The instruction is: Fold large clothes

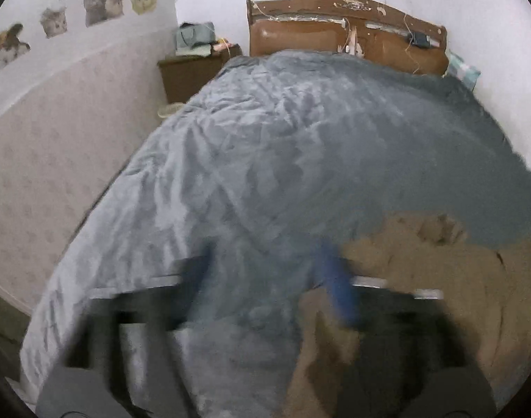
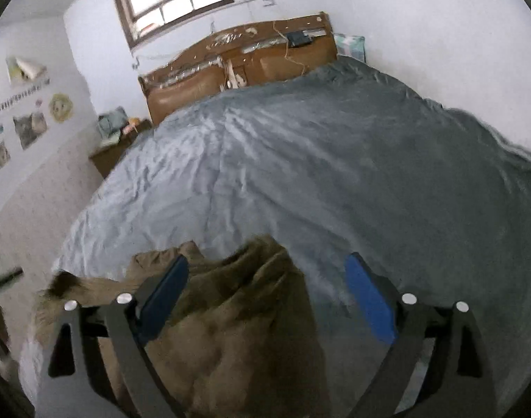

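A brown garment [image 1: 422, 264] lies crumpled on the near part of the bed; in the right wrist view it [image 2: 230, 313] spreads under and ahead of the gripper. My left gripper [image 1: 268, 275] is blurred by motion, its blue fingers apart and holding nothing, with the garment's edge by its right finger [image 1: 338, 292]. My right gripper [image 2: 268, 296] is open and empty above the garment, its left finger [image 2: 164, 299] over the cloth and its right finger [image 2: 369, 299] over the bedspread.
A grey-blue bedspread [image 1: 265, 146] covers the bed. A brown wooden headboard [image 1: 345, 31] stands at the far end. A nightstand [image 1: 192, 69] with bags on it stands at the bed's far left. A wall [image 1: 39, 146] runs close along the left side.
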A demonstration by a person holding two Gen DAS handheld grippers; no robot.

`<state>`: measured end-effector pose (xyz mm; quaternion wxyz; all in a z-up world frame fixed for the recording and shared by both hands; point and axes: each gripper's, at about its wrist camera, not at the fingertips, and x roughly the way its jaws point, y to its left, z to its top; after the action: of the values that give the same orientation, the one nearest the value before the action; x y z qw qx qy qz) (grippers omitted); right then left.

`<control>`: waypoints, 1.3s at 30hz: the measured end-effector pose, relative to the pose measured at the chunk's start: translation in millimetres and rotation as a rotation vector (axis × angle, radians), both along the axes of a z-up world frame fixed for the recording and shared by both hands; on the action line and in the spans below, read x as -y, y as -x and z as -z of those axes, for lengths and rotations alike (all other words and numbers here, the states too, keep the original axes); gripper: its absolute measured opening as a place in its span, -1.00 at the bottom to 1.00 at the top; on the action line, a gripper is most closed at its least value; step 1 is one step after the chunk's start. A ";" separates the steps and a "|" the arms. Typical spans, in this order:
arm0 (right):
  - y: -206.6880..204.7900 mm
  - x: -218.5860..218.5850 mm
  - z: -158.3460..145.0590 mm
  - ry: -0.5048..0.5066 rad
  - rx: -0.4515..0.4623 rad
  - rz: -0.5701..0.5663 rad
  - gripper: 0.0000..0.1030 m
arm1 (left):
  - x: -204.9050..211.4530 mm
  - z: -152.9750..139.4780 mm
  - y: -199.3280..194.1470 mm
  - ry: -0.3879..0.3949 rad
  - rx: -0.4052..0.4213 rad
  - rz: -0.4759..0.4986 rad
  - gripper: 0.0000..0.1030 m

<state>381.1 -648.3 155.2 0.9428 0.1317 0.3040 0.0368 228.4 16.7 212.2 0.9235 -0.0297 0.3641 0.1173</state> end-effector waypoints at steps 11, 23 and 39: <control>49.6 40.9 93.8 0.025 -0.030 -0.136 0.96 | 30.5 98.1 37.3 0.129 -0.090 0.269 0.94; -1.4 -25.1 102.6 0.070 -0.066 -0.226 -0.67 | 59.6 83.6 -5.3 0.108 -0.070 0.261 -0.91; -115.2 -81.7 91.2 0.254 -0.062 0.018 -0.33 | 80.2 103.3 -77.0 -0.097 -0.050 -0.006 -0.75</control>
<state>496.3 -566.5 63.9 0.9423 0.0150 0.3342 -0.0146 305.5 -63.5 108.9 0.9140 0.0168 0.3810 0.1382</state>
